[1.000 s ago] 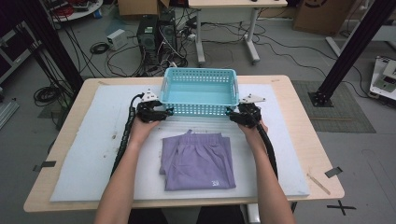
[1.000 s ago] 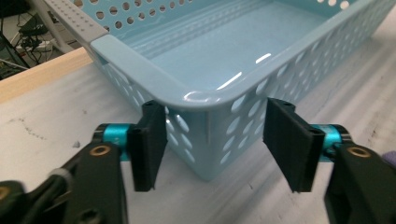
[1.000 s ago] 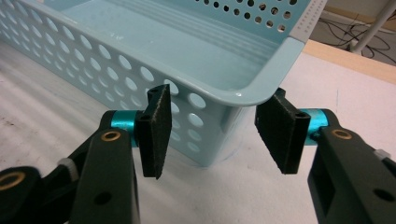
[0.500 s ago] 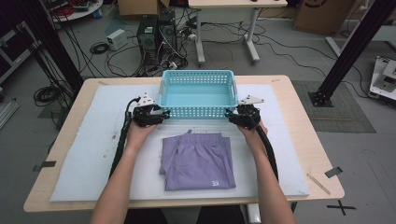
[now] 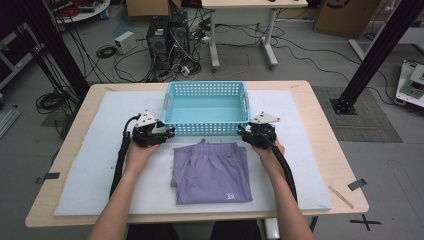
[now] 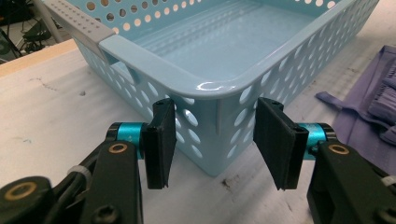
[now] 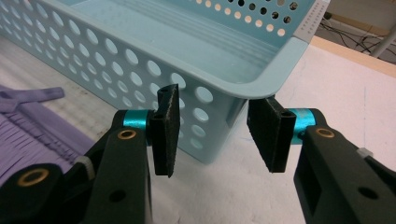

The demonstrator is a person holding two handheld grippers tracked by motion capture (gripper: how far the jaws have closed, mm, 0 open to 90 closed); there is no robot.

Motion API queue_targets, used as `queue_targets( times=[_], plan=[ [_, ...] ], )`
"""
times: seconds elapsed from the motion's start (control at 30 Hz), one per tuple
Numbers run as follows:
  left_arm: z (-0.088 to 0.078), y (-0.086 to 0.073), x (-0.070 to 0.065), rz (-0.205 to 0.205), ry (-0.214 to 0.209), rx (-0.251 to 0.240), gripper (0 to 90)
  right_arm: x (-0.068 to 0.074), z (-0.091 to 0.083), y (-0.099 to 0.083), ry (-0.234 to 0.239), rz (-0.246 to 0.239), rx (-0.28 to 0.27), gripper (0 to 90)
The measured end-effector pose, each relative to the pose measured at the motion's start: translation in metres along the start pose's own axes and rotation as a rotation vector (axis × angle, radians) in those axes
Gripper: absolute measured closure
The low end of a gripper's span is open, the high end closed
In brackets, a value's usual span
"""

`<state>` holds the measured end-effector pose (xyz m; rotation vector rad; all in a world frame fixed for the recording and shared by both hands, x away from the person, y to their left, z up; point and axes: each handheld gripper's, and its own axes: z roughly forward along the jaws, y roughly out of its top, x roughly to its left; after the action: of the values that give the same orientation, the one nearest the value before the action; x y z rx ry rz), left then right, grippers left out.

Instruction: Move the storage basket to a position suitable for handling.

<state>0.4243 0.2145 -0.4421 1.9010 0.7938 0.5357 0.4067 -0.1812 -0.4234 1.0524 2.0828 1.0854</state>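
- Your left gripper (image 5: 169,133) sits at the near left corner of the basket (image 5: 206,107), and your right gripper (image 5: 243,132) is at the near right corner.
- In the left gripper view, the jaws of the left gripper (image 6: 212,137) straddle that rounded corner of the basket (image 6: 243,42). One pad is right up against the perforated side wall, the other stands a little off the front wall. So it's about half open, with the jaws having just been closing and the corner between them, but no squeeze yet as far as you can see.
- Same deal in the right gripper view: the right gripper (image 7: 212,135) has the corner of the basket (image 7: 140,42) between its pads, there's a gap on both sides, and the jaws have just been closing. Roughly half open, nothing clamped.
- The basket is empty, upright, flat on the white mat (image 5: 90,165), at the far middle of the table (image 5: 320,107).
- The folded purple shorts (image 5: 212,172) lie on the mat just in front of the basket, between your two forearms, not touching it from what the high view shows.
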Motion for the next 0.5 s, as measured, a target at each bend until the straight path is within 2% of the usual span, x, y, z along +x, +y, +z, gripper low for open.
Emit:
queue_targets(
  times=[0.23, 0.27, 0.3, 0.33, 0.37, 0.4, 0.5],
  plan=[
    [-0.003, -0.003, -0.004, 0.018, 0.013, -0.003, 49.1, 0.001, -0.001, -0.002, 0.003, 0.008, 0.002, 55.6],
    [-0.003, -0.003, -0.005, 0.013, 0.035, 0.007, 43.4, 0.000, -0.001, -0.002, 0.011, 0.006, 0.011, 54.2],
    [-0.003, -0.003, -0.005, 0.013, 0.035, 0.007, 37.4, 0.000, -0.001, -0.002, 0.011, 0.006, 0.011, 54.2],
    [-0.004, -0.003, -0.004, -0.005, 0.049, 0.010, 31.5, -0.002, -0.001, -0.003, 0.002, 0.018, 0.028, 45.1],
    [-0.005, -0.003, -0.002, -0.029, 0.052, 0.016, 31.5, -0.002, -0.001, -0.003, 0.002, 0.018, 0.028, 45.1],
    [-0.008, -0.004, -0.001, -0.053, 0.055, 0.020, 27.8, -0.005, -0.004, -0.005, 0.001, 0.035, 0.027, 43.4],
    [-0.021, -0.006, 0.000, -0.069, 0.061, 0.010, 27.0, -0.008, -0.010, -0.007, 0.001, 0.063, 0.021, 35.2]
  ],
)
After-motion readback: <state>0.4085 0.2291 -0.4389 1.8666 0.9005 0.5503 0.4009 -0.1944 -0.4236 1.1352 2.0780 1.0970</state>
